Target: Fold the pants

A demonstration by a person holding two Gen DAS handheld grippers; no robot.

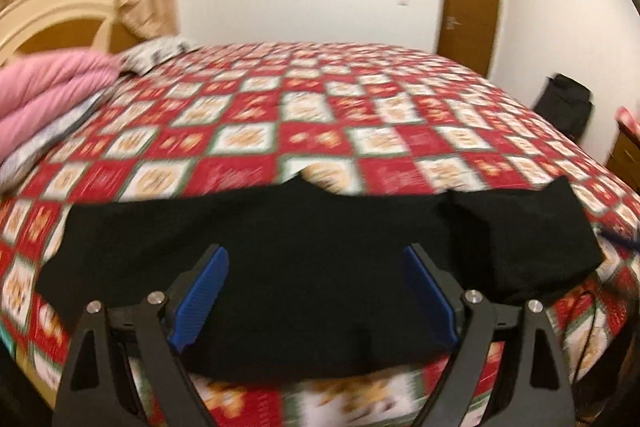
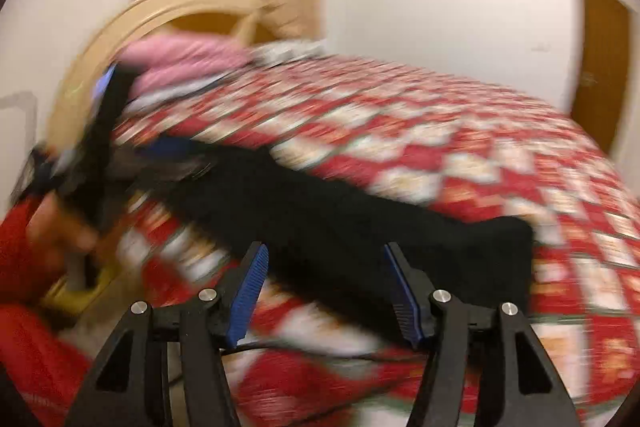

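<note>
Black pants (image 1: 304, 267) lie folded in a long band across the near edge of the bed, on the red and white patterned bedspread (image 1: 320, 115). My left gripper (image 1: 316, 259) hovers over the middle of the pants, jaws wide open and empty. In the right wrist view the pants (image 2: 360, 239) run from left to right, and my right gripper (image 2: 324, 259) is open and empty just above their near edge. The left gripper (image 2: 108, 131) shows blurred at the left of that view, held by a hand with a red sleeve.
Pink bedding (image 1: 44, 99) and a grey patterned pillow (image 1: 156, 55) lie by the cream headboard (image 1: 52, 23). A brown door (image 1: 468, 3) and a black bag (image 1: 568, 103) stand beyond the far right of the bed. A thin cable (image 2: 320, 351) runs along the bed's near side.
</note>
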